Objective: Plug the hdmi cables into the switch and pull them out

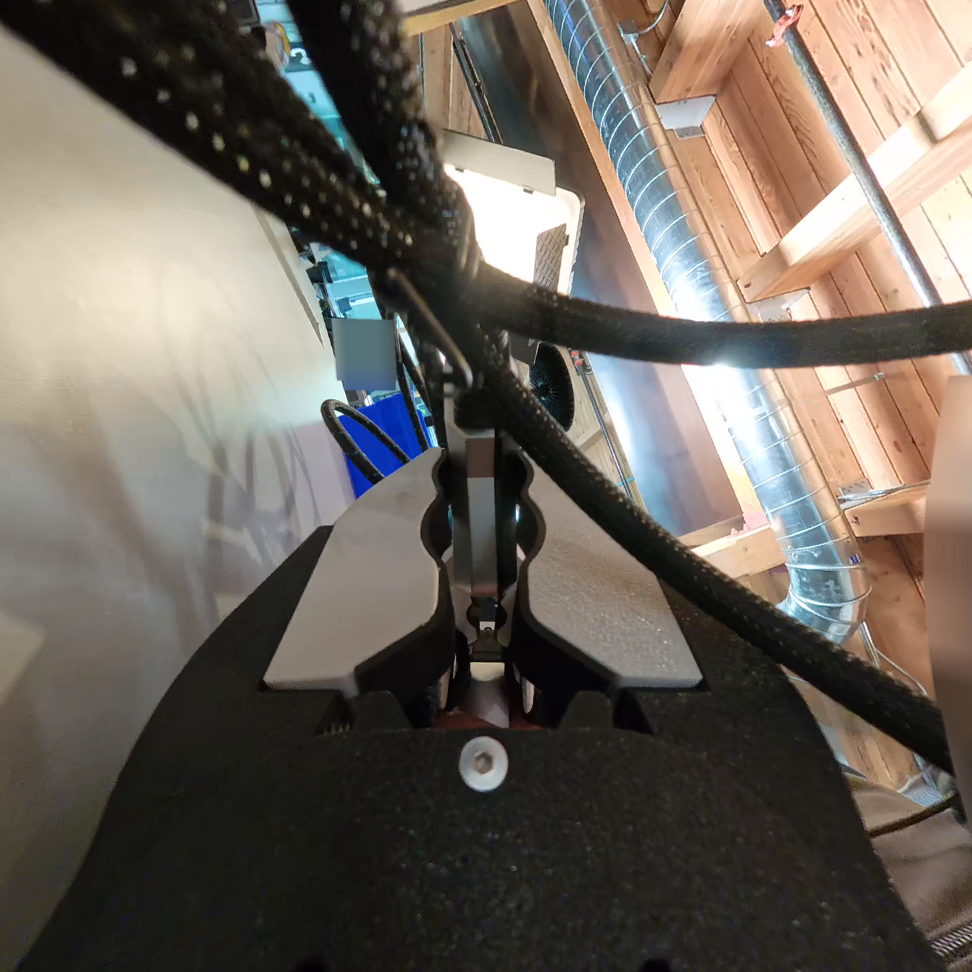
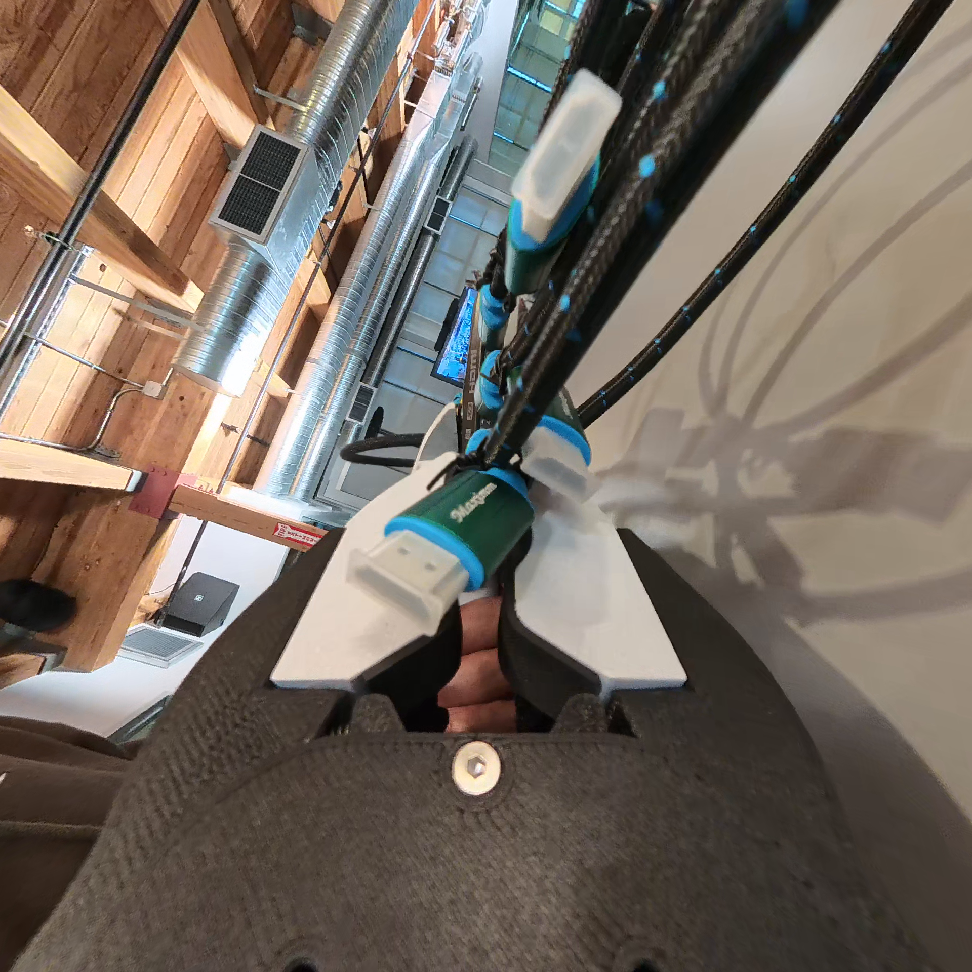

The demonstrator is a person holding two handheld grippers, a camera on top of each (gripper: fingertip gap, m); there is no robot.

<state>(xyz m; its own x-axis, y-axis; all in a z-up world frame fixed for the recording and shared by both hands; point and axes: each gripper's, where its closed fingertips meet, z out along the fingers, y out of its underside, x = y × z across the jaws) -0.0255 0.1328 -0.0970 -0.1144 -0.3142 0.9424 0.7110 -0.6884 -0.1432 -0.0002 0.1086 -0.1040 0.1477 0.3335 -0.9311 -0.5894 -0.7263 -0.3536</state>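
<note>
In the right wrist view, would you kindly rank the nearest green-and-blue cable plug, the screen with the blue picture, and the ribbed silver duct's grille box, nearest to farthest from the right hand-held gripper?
1. Green-and-blue cable plug with clear cap: lying over the right hand-held gripper, on its left finger.
2. Screen with the blue picture: ahead, just left of centre.
3. Ribbed silver duct's grille box: overhead, far upper left.

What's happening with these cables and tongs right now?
A person holds both tongs up against a pale wall. The left tongs are closed on a flat grey card-like piece, with black braided cables crossing in front. The right tongs sit in a bundle of black braided cables with green-and-blue plugs; one capped plug lies across the fingers. Whether they grip the bundle I cannot tell.
</note>
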